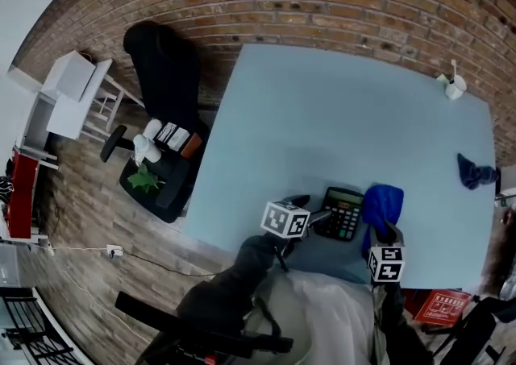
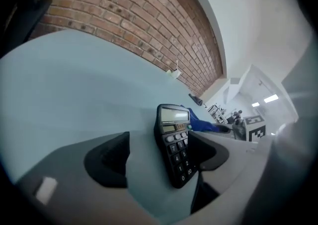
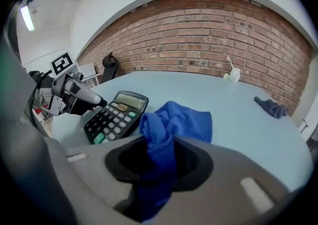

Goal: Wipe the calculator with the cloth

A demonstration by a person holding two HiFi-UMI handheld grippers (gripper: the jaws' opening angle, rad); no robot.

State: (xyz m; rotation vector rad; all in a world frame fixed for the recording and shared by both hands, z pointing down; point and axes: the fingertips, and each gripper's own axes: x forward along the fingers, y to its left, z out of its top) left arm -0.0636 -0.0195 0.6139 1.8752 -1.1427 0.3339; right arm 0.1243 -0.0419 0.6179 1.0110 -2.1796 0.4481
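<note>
Left claw (image 2: 154, 159) is standing spread and straddling the black calculator (image 2: 175, 142), one pad sitting close against the calculator's keypad edge and the other hanging well clear of it. The calculator is lying flat, keys up, near the front edge of the pale blue worktop (image 1: 339, 114), with the blue cloth (image 3: 179, 122) just beside it. Right claw (image 3: 159, 164) is pinching a bunched fold of that cloth while the remainder is resting in a heap on the worktop, and a second, darker cloth (image 1: 474, 172) is lying well apart by the right edge
</note>
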